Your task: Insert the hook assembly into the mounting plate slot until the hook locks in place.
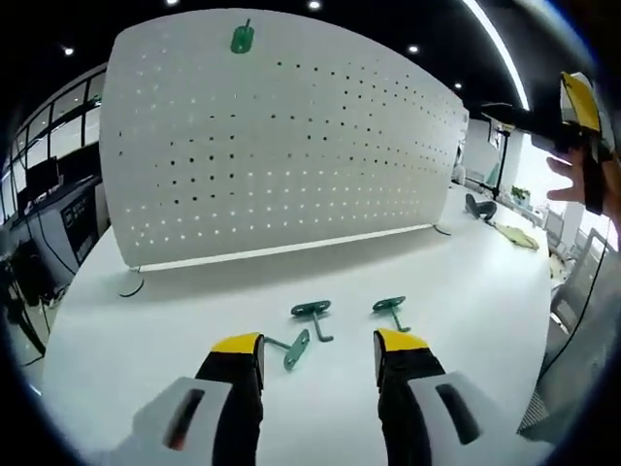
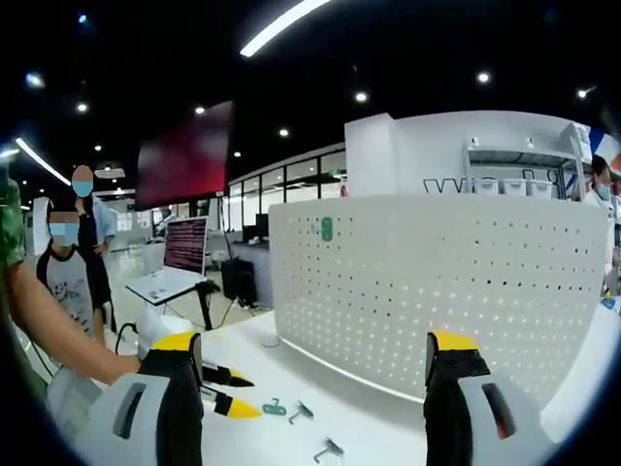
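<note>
Left tool above three hooks

Left hand-held gripper: two black jaws, each capped with yellow tip; pale grey housings at base, each with dark oblong slot.

Right hand-held gripper: same build, black jaws, yellow tips, light grey shells with dark slotted insets. In left gripper view, same tool at upper right edge: yellow tip on black body, person's hand around it.

In right gripper view, left tool's tips show as black with yellow points. Person's forearm bare; green patterned short sleeve at edge.
</note>
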The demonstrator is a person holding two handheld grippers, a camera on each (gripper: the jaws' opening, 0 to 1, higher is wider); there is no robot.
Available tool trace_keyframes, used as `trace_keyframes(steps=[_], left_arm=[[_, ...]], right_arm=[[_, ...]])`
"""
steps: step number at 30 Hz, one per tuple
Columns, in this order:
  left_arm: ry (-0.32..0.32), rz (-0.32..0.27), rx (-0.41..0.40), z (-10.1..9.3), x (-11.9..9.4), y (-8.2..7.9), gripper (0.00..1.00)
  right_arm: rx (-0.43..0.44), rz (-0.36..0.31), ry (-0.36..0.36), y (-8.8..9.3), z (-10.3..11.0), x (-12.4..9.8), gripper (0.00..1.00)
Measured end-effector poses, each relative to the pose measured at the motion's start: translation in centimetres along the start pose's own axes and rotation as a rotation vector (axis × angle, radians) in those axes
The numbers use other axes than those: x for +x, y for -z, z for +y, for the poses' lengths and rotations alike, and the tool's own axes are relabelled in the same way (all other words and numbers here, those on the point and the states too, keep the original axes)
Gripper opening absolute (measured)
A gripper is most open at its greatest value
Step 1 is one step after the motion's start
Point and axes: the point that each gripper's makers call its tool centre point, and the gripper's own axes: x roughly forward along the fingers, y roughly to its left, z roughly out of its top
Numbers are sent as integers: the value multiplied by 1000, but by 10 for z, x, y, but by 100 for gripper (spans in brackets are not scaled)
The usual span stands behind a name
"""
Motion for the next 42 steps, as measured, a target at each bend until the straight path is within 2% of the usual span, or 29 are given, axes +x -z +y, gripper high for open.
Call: trace_keyframes(steps=[11,13,17,26,42], left_arm=[[15,23,15,10,10,11,38],[28,15,1,9,11,11,37],[27,33,5,12,15,17,31],[24,50,-15,20,21,26,25],[31,58,-32,23,28,31,17]], right_arm=[[-4,12,3,3,-2,4,97],[-4,12,3,3,-2,5,97],[-4,15,2,4,-2,5,97],[-2,23,7,7,-4,6,97],[4,37,5,12,-7,10,97]])
